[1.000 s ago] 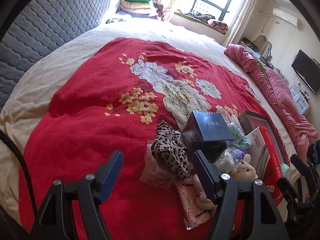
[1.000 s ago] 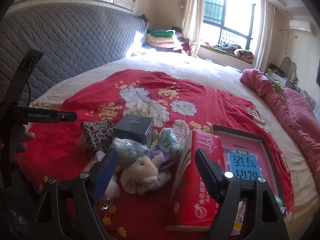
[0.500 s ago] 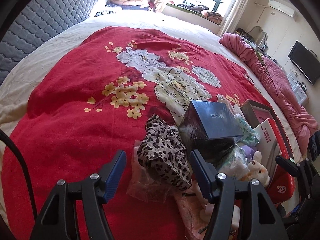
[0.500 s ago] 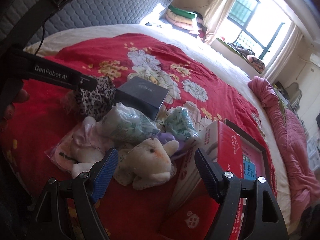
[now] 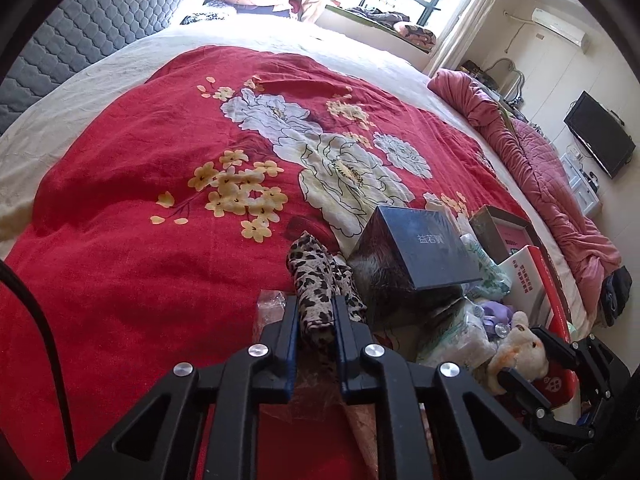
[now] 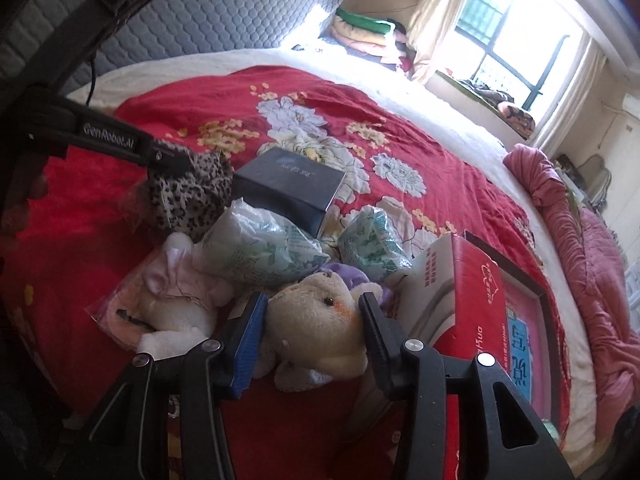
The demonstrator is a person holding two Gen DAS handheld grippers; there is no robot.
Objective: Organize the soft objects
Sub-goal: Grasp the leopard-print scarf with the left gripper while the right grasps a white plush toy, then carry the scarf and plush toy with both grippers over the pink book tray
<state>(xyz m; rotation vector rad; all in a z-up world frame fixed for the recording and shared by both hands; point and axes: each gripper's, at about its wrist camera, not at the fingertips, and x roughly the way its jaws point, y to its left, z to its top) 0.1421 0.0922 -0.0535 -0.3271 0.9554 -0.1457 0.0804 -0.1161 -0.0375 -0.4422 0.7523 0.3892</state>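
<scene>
Matte black plastic throughout the left hand-held gripper (image 5: pixel 316 316): two angular linkage arms with triangular cut-outs, four round silver screws across the joints, blue ribbed pads on the inner finger faces. Thin black cable curving along the left edge of its view. Same build on the right hand-held gripper (image 6: pixel 310 312): black frame, silver screws, one blue ribbed pad (image 6: pixel 250 336) in plain sight. White "GenRobot.AI" lettering on the left unit's side, seen from the right wrist.
</scene>
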